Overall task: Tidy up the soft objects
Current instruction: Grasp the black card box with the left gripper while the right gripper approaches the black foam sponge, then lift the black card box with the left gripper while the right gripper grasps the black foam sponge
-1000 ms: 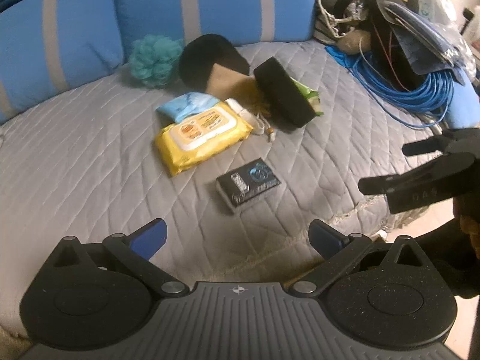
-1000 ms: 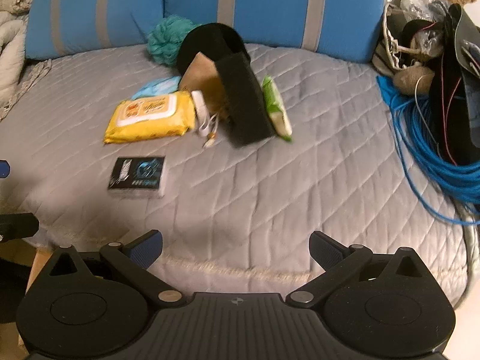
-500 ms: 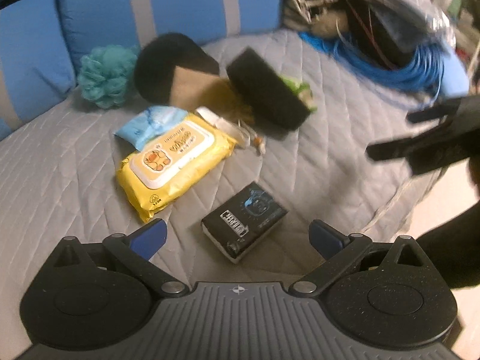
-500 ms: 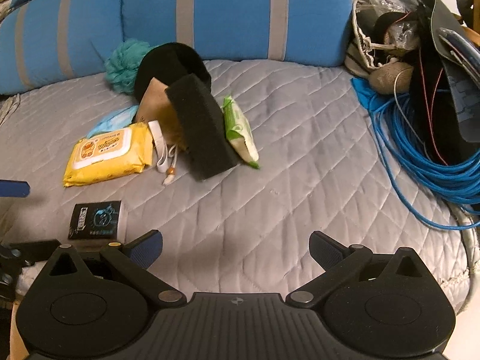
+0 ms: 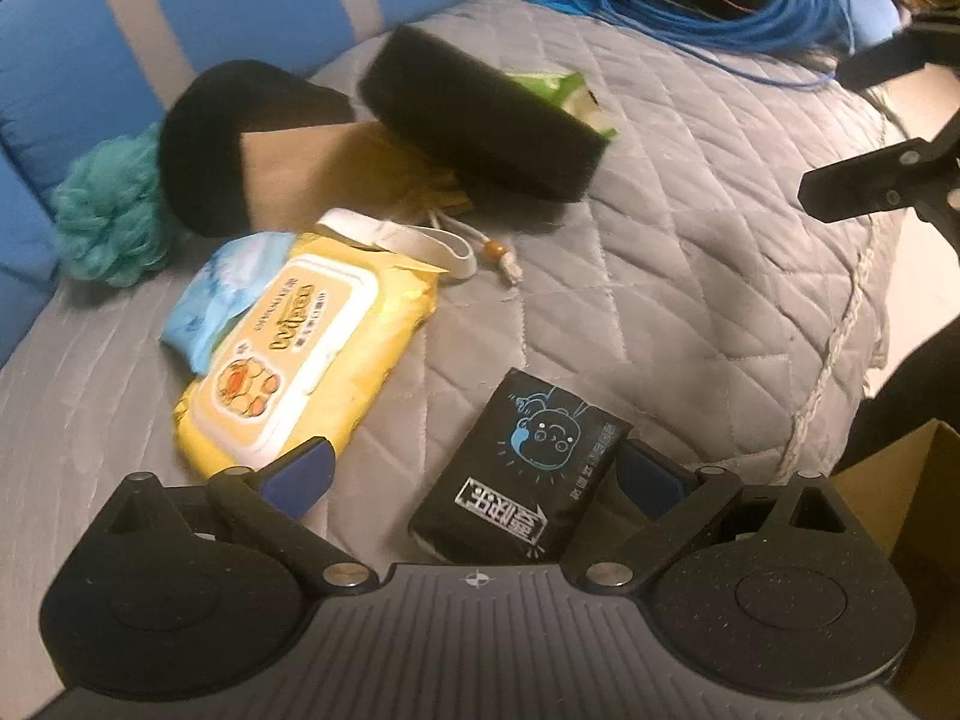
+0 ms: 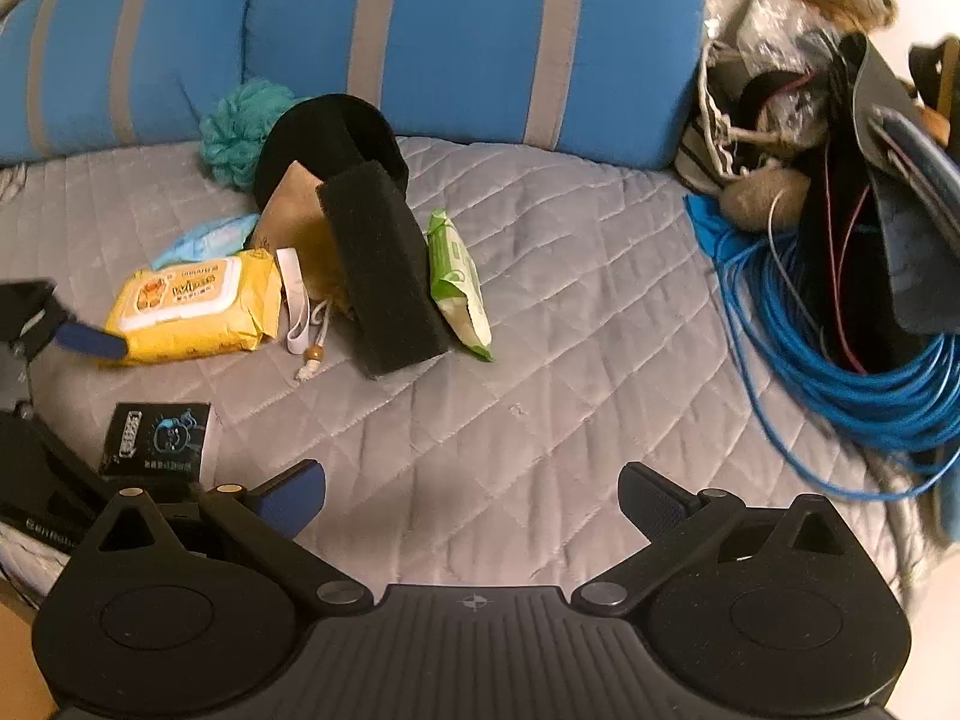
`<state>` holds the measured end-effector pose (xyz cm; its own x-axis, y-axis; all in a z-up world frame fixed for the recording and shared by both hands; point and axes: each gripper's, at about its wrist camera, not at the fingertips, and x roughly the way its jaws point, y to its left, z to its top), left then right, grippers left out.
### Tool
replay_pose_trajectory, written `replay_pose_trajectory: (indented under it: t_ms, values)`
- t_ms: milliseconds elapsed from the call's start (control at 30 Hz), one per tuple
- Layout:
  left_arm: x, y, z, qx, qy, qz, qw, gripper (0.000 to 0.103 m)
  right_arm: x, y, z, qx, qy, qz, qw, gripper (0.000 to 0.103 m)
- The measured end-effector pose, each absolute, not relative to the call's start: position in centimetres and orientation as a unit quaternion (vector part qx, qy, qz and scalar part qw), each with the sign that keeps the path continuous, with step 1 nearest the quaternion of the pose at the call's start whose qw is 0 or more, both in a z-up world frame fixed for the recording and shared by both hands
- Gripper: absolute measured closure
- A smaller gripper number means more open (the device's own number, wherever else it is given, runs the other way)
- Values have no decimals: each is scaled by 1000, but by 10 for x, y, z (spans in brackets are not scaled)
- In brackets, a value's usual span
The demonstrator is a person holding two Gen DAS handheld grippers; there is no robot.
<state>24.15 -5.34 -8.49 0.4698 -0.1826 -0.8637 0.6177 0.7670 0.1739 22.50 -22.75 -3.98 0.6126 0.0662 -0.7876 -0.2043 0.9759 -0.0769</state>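
Observation:
A black tissue pack (image 5: 528, 468) lies on the grey quilted cushion (image 5: 690, 276) between the fingers of my open left gripper (image 5: 474, 474), close to the right finger; contact is unclear. Beyond it lie a yellow wipes pack (image 5: 300, 360), a light blue pack (image 5: 222, 288), a teal bath pouf (image 5: 108, 222), a black and tan hat (image 5: 240, 138), a black foam block (image 5: 480, 120) and a green wipes pack (image 5: 564, 96). My right gripper (image 6: 471, 492) hovers open over bare quilt, right of the black pack (image 6: 159, 438). The foam block (image 6: 384, 270) leans beside the green pack (image 6: 459, 282).
Blue striped cushions (image 6: 468, 42) back the seat. A coil of blue cable (image 6: 840, 372) and a heap of bags and shoes (image 6: 810, 120) fill the right side. A white strap with a bead (image 5: 420, 240) lies by the yellow pack. A cardboard box (image 5: 900, 480) stands beyond the seat's edge.
My left gripper has moved forward and down, so the black tissue pack now sits between its fingers. The right gripper has drifted a little closer to the items.

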Motion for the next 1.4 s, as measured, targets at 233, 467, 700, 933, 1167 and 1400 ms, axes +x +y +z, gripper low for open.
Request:
replay_pose_trajectory:
  t_ms: [233, 467, 700, 933, 1167, 1400]
  values:
    - [252, -54, -98, 231, 483, -251, 806, 20, 220, -224, -44, -104, 436, 87, 890, 0]
    - [252, -54, -91, 195, 503, -234, 809, 48, 215, -215, -44, -125, 428, 115, 888, 0]
    - [237, -40, -69, 167, 492, -201, 830, 48, 217, -214, -41, -125, 419, 118, 892, 0]
    - [211, -17, -35, 125, 459, -150, 866, 48, 215, -206, -30, -123, 378, 140, 907, 0]
    - [182, 8, -8, 104, 426, -119, 891, 48, 225, -187, -27, -166, 338, 147, 915, 0]
    - [166, 27, 8, 84, 407, -106, 903, 48, 248, -166, -41, -196, 319, 159, 913, 1]
